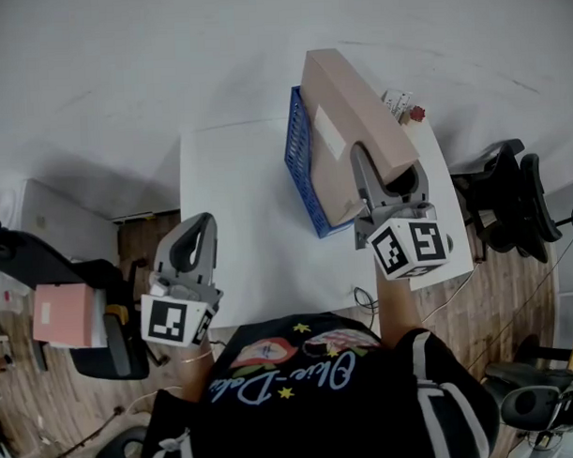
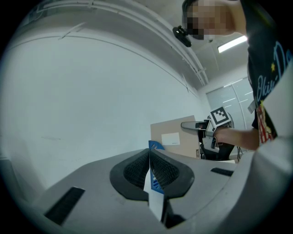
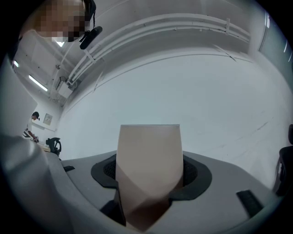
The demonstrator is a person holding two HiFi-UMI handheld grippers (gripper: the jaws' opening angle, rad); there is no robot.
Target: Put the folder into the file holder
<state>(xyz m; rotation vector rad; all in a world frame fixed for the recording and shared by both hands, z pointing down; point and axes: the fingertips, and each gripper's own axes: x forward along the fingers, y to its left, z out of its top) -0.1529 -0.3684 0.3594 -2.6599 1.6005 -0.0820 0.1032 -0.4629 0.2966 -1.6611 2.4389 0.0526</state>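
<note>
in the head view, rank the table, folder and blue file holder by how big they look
1. table, largest.
2. folder, though raised nearer the camera, which inflates it.
3. file holder, smallest as seen; the folder hides part of it, so these two are unsure.

- head view: folder (image 1: 358, 127) covers most of the holder (image 1: 298, 152); only its blue left wall + near corner show
- right gripper (image 1: 362, 157): one jaw lies on top of the folder, the other's behind it
- small stuff (image 1: 404, 105) on the table (image 1: 239, 206) past the folder: half hidden, too small to ID
- table's near edge is under the shirt (image 1: 320, 382)
- pink thing (image 1: 66, 316) far left: can't tell what it is
- right gripper view: folder fills the gap, pads mostly hidden, its lower end sinks out of sight btwn the jaws
- left gripper (image 2: 149, 153) view: jaws pressed together, holder's just a blue sliver; folder's bottom is behind the gripper body
- person (image 3: 33, 119) tiny; dark shape (image 3: 287, 169) cut by the lens rim
</note>
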